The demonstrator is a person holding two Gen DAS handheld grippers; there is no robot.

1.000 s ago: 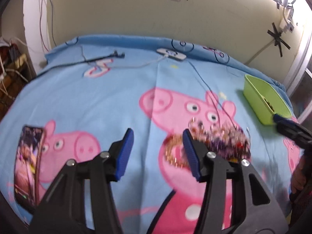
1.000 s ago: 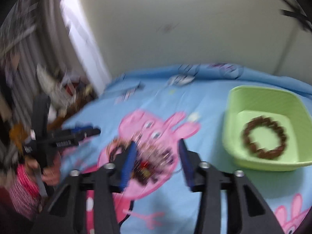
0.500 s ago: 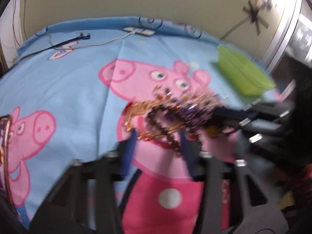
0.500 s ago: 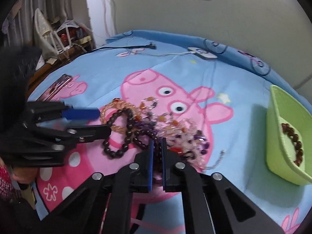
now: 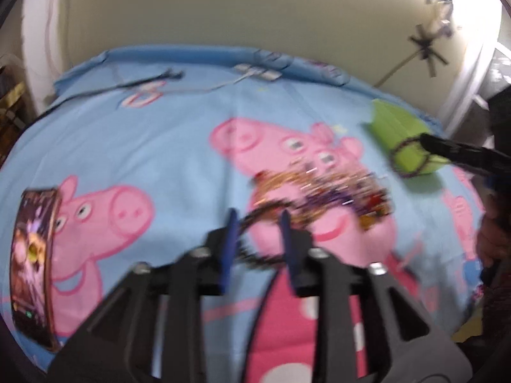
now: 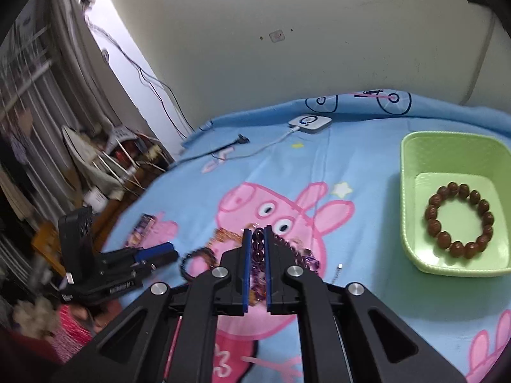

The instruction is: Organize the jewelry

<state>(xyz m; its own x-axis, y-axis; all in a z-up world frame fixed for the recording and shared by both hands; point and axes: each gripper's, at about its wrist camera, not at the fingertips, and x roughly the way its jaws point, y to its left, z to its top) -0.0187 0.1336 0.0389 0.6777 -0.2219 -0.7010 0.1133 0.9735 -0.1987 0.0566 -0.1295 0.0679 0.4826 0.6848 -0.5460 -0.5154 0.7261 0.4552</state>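
A pile of beaded bracelets [image 5: 322, 188] lies on the blue cartoon bedsheet. My right gripper [image 6: 256, 239] is shut on a purple bead bracelet [image 6: 258, 249] and holds it above the pile; in the left wrist view the bracelet [image 5: 410, 156] hangs from it in front of the green basket [image 5: 396, 127]. The basket [image 6: 415, 146] holds a brown bead bracelet [image 6: 460, 220]. My left gripper [image 5: 258, 223] is open, its fingers around a dark bead bracelet [image 5: 265, 206] at the pile's near edge; it also shows in the right wrist view [image 6: 159, 253].
A phone [image 5: 32, 261] lies at the sheet's left edge. A white charger box [image 6: 309, 123] and cables [image 5: 147, 79] lie at the far edge by the wall. Clutter and a rack [image 6: 105, 159] stand beside the bed.
My right gripper has lifted the purple bracelet off the pile and moved toward the green basket. My left gripper has pulled back a little to the pile's near edge.
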